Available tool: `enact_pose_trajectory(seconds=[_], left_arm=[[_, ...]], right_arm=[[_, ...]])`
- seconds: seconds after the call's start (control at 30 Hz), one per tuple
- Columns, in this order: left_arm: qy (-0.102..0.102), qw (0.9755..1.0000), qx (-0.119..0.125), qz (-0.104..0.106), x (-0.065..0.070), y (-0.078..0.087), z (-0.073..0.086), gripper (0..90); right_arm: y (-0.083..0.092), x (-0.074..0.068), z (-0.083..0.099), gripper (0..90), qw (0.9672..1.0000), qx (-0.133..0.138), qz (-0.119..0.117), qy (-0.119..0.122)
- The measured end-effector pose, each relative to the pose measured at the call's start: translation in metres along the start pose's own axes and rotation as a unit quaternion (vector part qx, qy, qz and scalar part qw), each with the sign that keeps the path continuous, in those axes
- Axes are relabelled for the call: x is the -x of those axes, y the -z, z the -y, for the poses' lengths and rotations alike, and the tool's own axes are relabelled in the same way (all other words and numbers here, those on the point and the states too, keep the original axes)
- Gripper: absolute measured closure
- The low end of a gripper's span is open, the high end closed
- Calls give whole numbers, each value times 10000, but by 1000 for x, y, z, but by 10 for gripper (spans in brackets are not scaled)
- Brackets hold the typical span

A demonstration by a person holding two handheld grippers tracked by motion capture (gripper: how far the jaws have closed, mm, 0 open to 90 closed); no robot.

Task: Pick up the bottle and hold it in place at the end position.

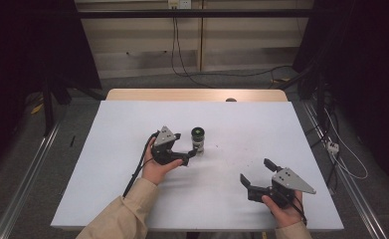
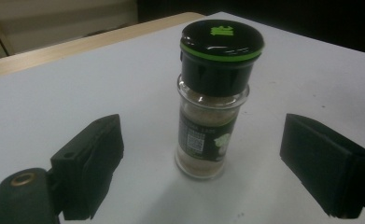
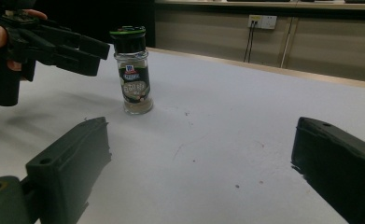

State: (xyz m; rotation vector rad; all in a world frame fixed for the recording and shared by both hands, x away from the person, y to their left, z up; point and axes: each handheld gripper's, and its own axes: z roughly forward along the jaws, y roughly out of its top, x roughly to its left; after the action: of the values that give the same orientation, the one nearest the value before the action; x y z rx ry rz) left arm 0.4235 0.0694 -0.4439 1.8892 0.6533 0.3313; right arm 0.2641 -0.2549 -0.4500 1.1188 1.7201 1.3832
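The right gripper rests low near the table's front edge, jaws spread and empty, its hand partly cut off. The left gripper is held level, released jaws flanking the spice jar without touching — label print unreadable. The jar stands upright mid-table: clear glass, tan powder, black green-ringed cap.

Desk: white top w/ wood edge at far side. Spice jar stands upright near centre; dark specks scattered nearby.
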Motion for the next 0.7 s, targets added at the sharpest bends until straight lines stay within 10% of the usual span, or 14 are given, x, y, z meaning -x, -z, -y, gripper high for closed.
enact_pose_trajectory(seconds=[0.7], left_arm=[[-66,9989,-456,-59,1,-34,4,265]], right_arm=[[0,1,-1,39,10000,9,-13,4]])
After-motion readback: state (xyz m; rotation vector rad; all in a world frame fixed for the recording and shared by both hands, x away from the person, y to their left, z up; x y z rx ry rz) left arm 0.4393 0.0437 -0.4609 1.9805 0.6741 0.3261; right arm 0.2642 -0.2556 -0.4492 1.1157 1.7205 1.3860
